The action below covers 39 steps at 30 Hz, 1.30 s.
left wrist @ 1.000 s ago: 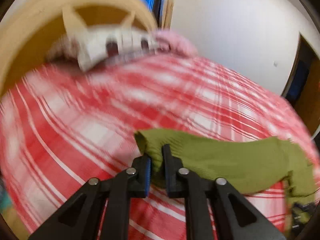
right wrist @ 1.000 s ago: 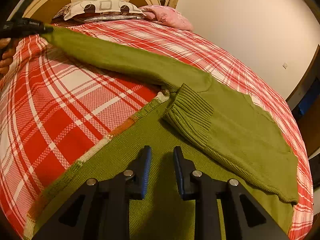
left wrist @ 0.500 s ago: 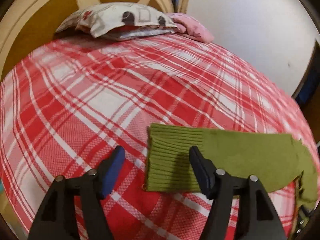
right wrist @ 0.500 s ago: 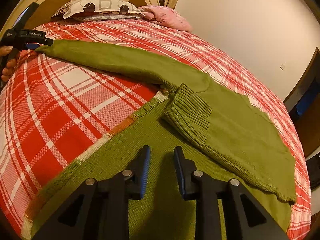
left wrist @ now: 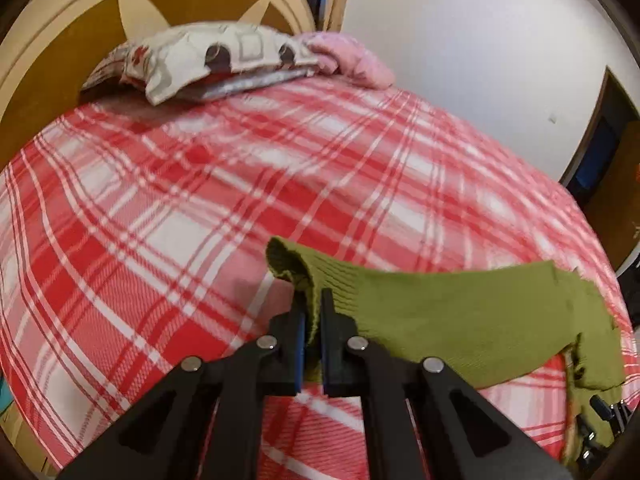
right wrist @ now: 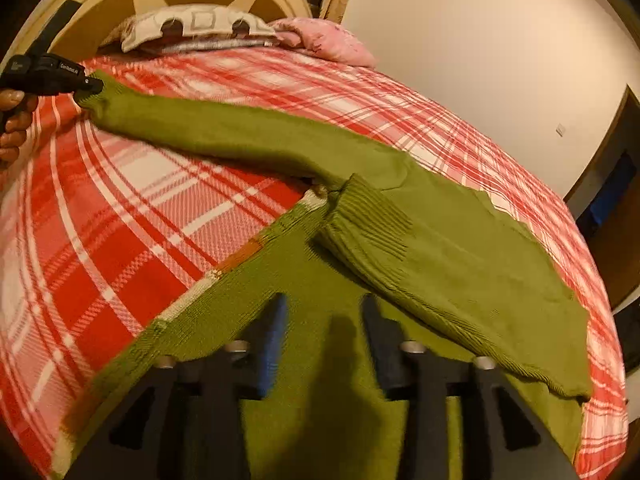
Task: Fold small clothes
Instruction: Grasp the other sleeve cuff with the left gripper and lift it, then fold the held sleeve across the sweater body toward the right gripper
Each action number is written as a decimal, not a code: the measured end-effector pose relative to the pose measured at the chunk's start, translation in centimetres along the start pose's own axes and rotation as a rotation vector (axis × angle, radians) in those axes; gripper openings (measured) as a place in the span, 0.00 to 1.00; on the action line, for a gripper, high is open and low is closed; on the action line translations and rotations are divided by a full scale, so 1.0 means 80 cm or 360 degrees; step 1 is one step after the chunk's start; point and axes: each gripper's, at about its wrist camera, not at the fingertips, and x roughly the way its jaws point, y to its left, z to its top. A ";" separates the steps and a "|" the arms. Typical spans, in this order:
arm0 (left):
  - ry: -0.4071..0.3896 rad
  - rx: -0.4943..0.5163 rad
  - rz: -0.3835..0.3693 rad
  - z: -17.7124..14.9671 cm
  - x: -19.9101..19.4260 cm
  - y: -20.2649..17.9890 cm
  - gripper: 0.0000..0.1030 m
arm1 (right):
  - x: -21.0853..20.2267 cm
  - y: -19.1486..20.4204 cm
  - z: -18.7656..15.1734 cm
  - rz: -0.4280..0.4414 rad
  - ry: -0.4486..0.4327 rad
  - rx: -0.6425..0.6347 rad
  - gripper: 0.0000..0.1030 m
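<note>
Where it gaped, left gripper (left wrist: 311, 312) pinches sleeve cuff (left wrist: 304, 276).

You're looking at a red-and-white plaid bedspread (left wrist: 168, 216) that covers the bed. At its far end a patterned pillow (left wrist: 200, 60) lies against a round wooden headboard (left wrist: 60, 32), with a pink cushion (right wrist: 328, 40) touching it, by a white wall (left wrist: 480, 60).

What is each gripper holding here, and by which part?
The left gripper pinches the ribbed cuff of the green sweater's outstretched sleeve. The right gripper is opening over the sweater body and holds nothing.
</note>
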 end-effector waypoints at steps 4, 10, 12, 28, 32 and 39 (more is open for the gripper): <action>-0.0082 0.0032 -0.0096 0.023 -0.029 -0.029 0.05 | -0.026 -0.019 0.003 0.0018 -0.0060 0.0046 0.50; -0.0113 0.0018 -0.0264 0.054 -0.058 -0.087 0.05 | -0.051 -0.051 -0.002 0.0008 -0.0046 0.0132 0.50; -0.0129 0.0044 -0.0311 0.058 -0.066 -0.109 0.05 | -0.059 -0.062 -0.009 0.0001 -0.0041 0.0161 0.50; -0.0211 0.0331 -0.0612 0.072 -0.117 -0.312 0.05 | -0.120 -0.159 -0.076 -0.0050 -0.0098 0.0440 0.50; -0.0203 0.0410 -0.0669 0.063 -0.122 -0.365 0.05 | -0.124 -0.176 -0.094 -0.0055 -0.0097 0.0499 0.51; -0.0157 0.0554 -0.0735 0.037 -0.112 -0.448 0.05 | -0.124 -0.210 -0.130 -0.0091 -0.0081 0.0634 0.51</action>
